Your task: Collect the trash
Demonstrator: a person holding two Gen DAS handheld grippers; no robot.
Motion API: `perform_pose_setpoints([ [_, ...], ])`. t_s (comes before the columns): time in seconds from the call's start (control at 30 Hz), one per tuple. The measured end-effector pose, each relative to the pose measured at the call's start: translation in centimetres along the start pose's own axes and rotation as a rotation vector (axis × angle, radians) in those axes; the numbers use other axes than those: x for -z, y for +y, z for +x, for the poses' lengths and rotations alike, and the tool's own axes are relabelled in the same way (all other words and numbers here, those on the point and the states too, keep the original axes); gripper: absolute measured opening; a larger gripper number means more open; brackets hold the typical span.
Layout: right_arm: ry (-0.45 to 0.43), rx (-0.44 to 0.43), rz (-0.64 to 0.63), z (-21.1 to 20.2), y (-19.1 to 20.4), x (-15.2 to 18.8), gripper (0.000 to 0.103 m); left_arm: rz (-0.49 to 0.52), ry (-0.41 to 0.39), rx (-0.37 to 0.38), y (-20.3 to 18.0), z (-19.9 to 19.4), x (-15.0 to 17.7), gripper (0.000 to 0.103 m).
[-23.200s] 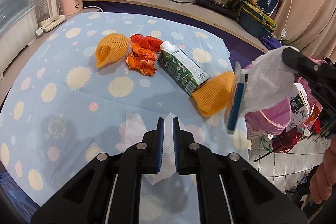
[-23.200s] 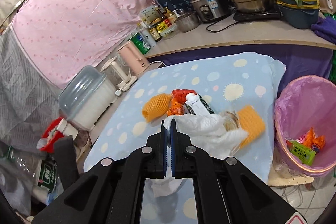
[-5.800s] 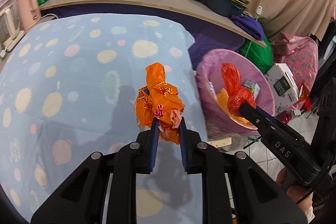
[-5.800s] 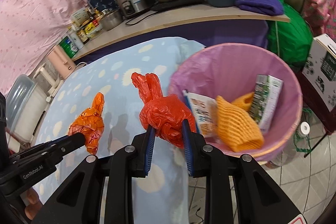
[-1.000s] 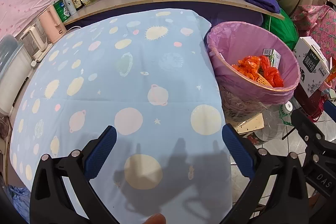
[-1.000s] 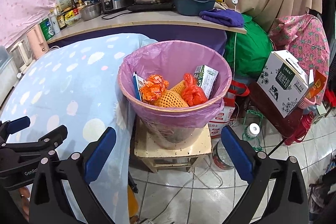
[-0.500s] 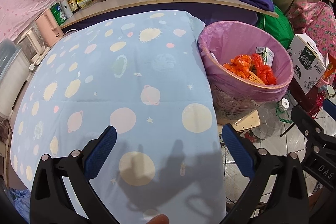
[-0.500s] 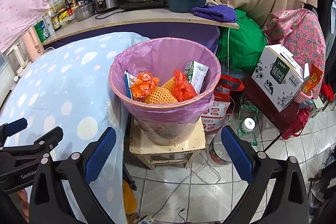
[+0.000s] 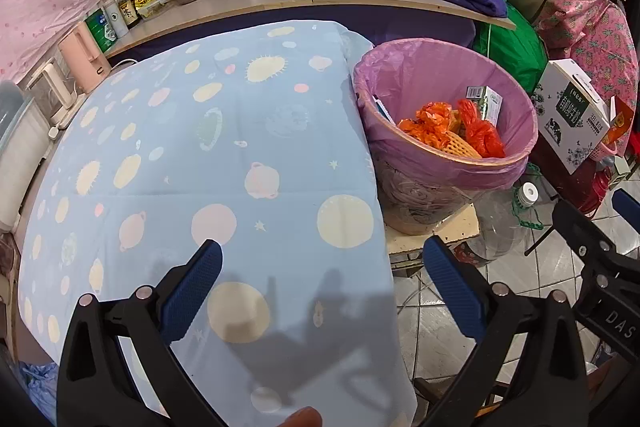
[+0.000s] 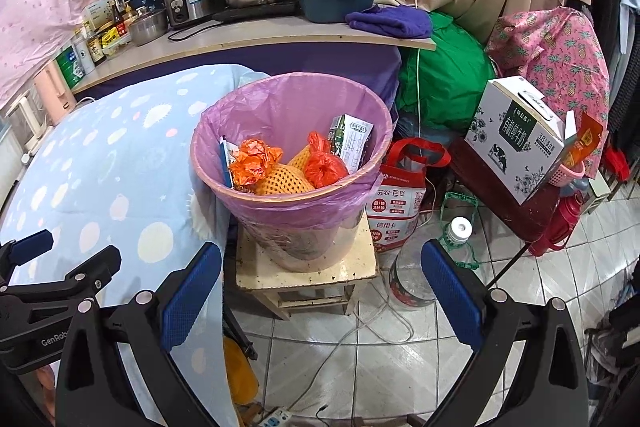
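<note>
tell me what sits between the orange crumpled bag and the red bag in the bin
In the right wrist view, yellow foam fruit nets lie between the orange crumpled bag and the red bag.

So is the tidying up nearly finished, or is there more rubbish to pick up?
It looks finished. The orange bags, foam nets and carton sit in the pink bin. The left gripper and right gripper are open and empty, and no rubbish shows on the blue tablecloth.

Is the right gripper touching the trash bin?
Apart. The right wrist view shows the right gripper open and empty, with the stool top and floor visible between it and the trash bin.
</note>
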State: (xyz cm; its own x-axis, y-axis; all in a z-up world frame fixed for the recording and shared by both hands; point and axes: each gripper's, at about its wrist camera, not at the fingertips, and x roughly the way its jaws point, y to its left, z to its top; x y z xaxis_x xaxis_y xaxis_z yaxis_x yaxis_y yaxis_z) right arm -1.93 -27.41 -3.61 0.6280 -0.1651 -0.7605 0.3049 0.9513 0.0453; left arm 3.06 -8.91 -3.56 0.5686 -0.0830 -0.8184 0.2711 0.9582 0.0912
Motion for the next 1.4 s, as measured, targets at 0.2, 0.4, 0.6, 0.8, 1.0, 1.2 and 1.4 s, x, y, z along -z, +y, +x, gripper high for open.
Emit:
perform_pose_setpoints([
  [0.2,0.006,-0.001,-0.004,-0.2,0.1,0.1,0.096,-0.003,0.005,-0.002,-0.1,-0.2,0.0,0.096],
  [0.4,0.005,-0.009,-0.011,-0.1,0.3,0.0,0.096,-0.021,0.016,-0.006,0.2,-0.2,0.0,0.096],
  [0.6,0.007,-0.013,-0.019,0.0,0.5,-0.1,0.096,-0.028,0.019,-0.012,0.1,-0.2,0.0,0.096],
  [0.8,0.004,-0.020,-0.026,-0.1,0.8,-0.1,0.096,-0.035,0.016,-0.025,0.2,-0.3,0.1,0.096],
  [1.0,0.005,-0.021,-0.030,-0.1,0.9,-0.1,0.096,-0.044,0.025,-0.032,0.3,-0.3,0.2,0.096],
  [1.2,0.005,-0.025,-0.035,-0.1,1.1,-0.1,0.096,-0.050,0.022,-0.035,0.4,-0.5,0.3,0.096],
  [1.4,0.003,-0.032,-0.041,-0.1,1.5,-0.1,0.096,-0.061,0.024,-0.041,0.8,-0.6,0.4,0.096],
])
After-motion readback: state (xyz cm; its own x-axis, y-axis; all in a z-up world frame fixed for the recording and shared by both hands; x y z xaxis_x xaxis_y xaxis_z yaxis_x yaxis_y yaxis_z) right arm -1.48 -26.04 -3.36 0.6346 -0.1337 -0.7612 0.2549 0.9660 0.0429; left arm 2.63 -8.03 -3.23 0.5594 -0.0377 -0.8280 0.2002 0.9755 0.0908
